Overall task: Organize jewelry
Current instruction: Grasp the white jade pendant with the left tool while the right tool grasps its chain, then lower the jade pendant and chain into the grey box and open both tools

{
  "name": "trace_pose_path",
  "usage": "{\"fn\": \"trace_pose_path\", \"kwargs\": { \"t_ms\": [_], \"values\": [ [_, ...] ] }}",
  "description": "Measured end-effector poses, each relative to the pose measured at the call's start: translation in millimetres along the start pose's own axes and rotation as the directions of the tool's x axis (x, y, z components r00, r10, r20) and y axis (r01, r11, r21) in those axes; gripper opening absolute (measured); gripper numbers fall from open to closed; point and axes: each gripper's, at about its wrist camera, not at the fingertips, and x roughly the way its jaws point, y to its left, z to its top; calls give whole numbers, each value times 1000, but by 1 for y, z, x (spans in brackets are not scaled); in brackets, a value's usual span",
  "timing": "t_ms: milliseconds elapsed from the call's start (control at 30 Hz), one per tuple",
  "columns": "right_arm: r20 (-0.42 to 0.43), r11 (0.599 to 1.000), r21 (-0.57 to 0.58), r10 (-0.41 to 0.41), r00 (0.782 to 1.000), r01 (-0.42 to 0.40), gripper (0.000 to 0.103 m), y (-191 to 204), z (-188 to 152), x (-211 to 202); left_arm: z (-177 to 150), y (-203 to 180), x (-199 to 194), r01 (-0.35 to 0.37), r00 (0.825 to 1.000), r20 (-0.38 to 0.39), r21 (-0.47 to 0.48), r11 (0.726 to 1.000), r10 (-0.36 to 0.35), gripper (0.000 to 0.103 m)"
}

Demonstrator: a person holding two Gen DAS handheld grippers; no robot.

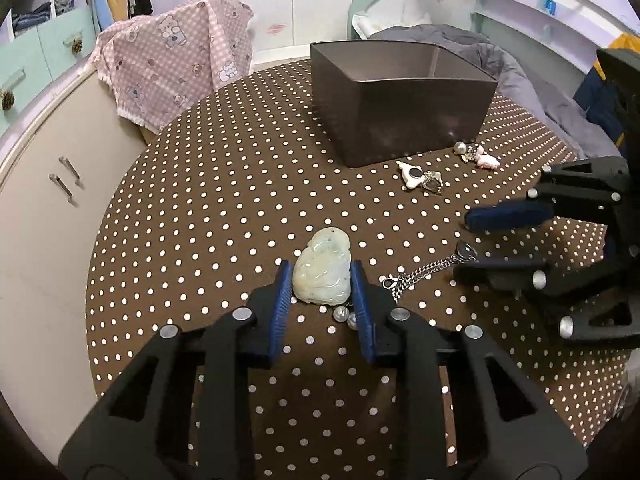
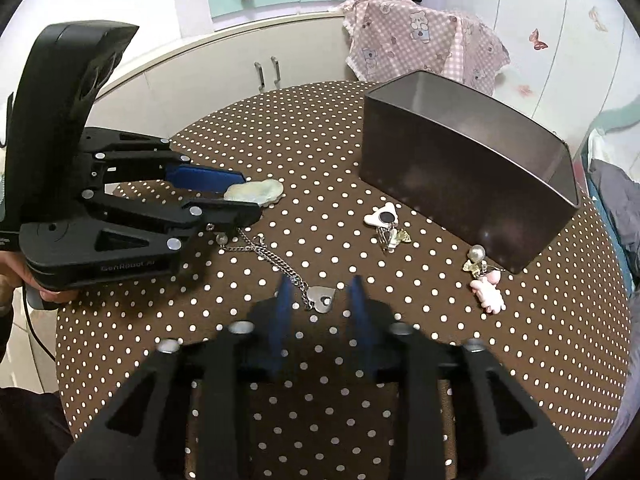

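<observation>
A pale jade pendant lies on the brown polka-dot table, and my left gripper is shut on it, a blue pad against each side. The right wrist view shows the same grip from the side, the jade pendant sticking out of my left gripper. A silver heart charm on a chain lies flat between the fingers of my open right gripper, which do not touch it. In the left wrist view my right gripper comes in from the right around the heart charm.
A dark rectangular box stands open at the back of the table. In front of it lie a white bear-shaped charm and a pink charm with a pearl. Two small pearls sit by my left fingers. A pink cloth hangs behind.
</observation>
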Motion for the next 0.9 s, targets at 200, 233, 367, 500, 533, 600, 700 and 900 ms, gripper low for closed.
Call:
{"fn": "trace_pose_path", "kwargs": {
  "t_ms": [200, 233, 367, 500, 533, 600, 700, 900],
  "values": [
    [20, 996, -52, 71, 997, -70, 53, 19, 16, 10, -6, 21, -7, -1, 1000, 12, -83, 997, 2, 29],
    [14, 994, -66, 82, 997, -81, 53, 25, 20, 16, -7, 23, -9, -4, 1000, 15, -97, 995, 6, 29],
    [-19, 987, -111, 116, 993, -117, 52, 42, 28, 34, -13, 33, -13, -24, 999, 17, -144, 989, 27, 29],
    [-15, 988, -142, 60, 998, -61, 7, 44, 29, 33, -16, 33, -15, -31, 999, 11, -149, 988, 33, 29],
    [-13, 990, -133, 55, 998, -56, 7, 39, 27, 31, -17, 33, -15, -27, 999, 12, -150, 988, 29, 29],
    [-7, 993, -116, 34, 999, -35, 7, 32, 21, 25, -18, 28, -15, -19, 1000, 14, -144, 989, 21, 29],
    [16, 998, -62, 31, 999, -30, 7, 15, 12, 10, -19, 18, -16, 2, 1000, 26, -133, 991, 1, 29],
    [112, 999, 49, 15, 994, -21, 7, -18, 5, -41, -8, 0, -27, 31, 998, 66, -106, 994, -24, 29]
  ]
}}
